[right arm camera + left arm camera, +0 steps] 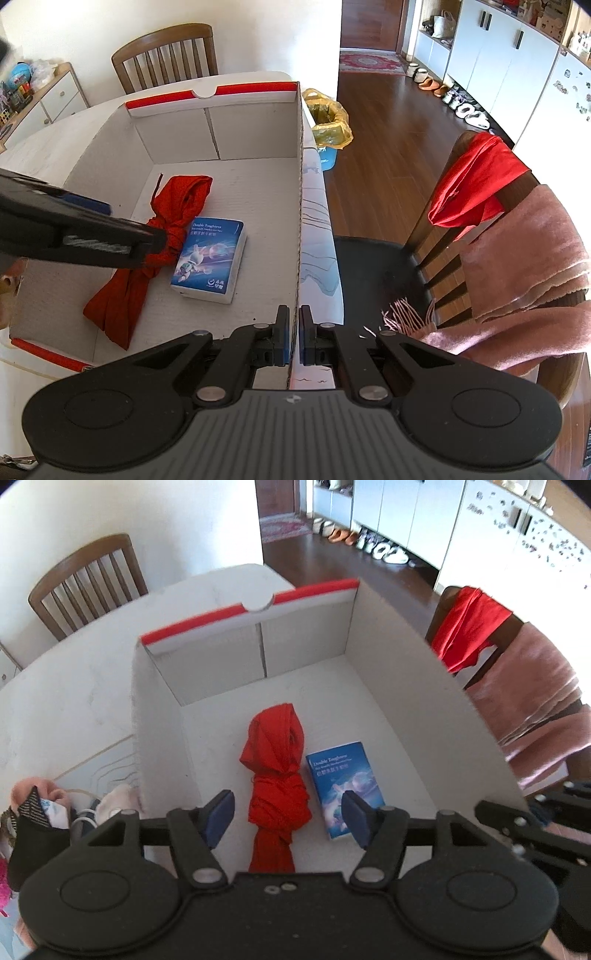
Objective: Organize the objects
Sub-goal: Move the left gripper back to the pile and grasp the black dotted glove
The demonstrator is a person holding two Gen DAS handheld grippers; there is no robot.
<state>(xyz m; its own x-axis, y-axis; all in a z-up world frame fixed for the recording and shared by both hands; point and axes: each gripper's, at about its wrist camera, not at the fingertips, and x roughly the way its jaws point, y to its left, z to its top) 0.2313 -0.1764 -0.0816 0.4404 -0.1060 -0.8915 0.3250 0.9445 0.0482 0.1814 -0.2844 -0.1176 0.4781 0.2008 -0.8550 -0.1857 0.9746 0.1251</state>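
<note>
A white cardboard box with red-edged flaps stands on the table; it also shows in the right wrist view. Inside lie a knotted red cloth and a blue tissue pack side by side. My left gripper is open and empty, hovering above the near end of the red cloth inside the box. My right gripper is shut on the box's right wall, at its near end.
A pile of socks and small items lies on the table left of the box. A chair with red and pink cloths stands to the right. Another chair stands behind the table. A bin with a yellow bag stands on the floor.
</note>
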